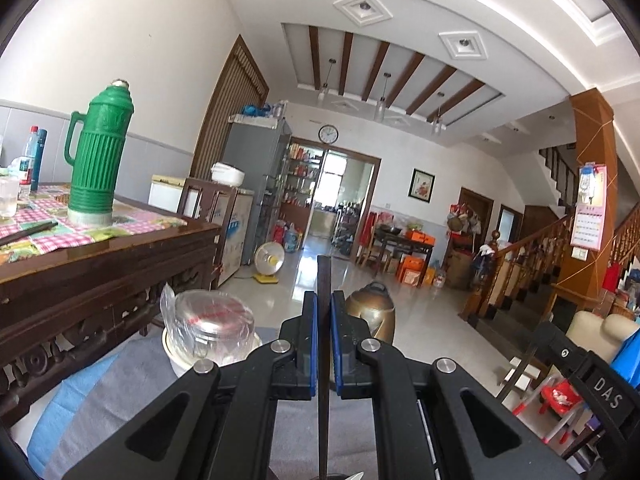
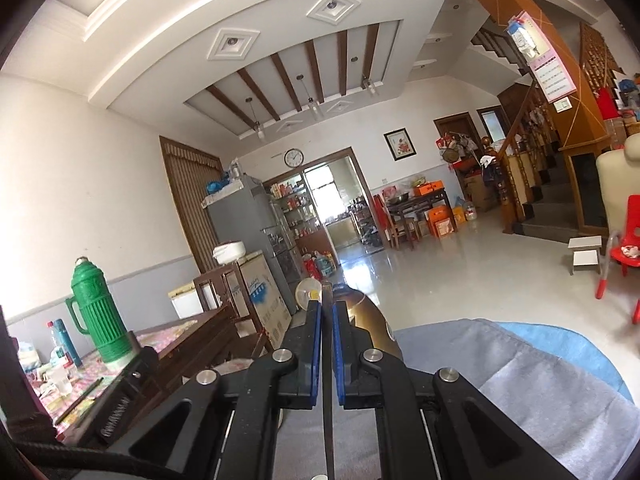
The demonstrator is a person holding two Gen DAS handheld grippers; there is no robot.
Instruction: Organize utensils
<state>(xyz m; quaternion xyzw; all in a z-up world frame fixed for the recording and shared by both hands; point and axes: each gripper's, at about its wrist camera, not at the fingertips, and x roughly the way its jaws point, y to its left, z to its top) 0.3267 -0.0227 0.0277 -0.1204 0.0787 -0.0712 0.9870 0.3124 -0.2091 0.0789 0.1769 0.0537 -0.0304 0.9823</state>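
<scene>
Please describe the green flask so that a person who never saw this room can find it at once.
Find the dark carved wooden table with the checked cloth by the white wall. The green flask stands upright near the cloth's far edge. It is the tallest thing there, ribbed, with a side handle, unlike the slimmer bottles behind it.

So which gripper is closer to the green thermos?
Left. The left gripper is just right of the table with the thermos close by; the right gripper sits farther right, beyond the left one.

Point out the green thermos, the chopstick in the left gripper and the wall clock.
green thermos (image 1: 100, 152), left wrist view, on its ribbed body.
chopstick (image 1: 324, 280), left wrist view, on the shaft beyond the pads.
wall clock (image 1: 328, 134), left wrist view, on its face.
</scene>
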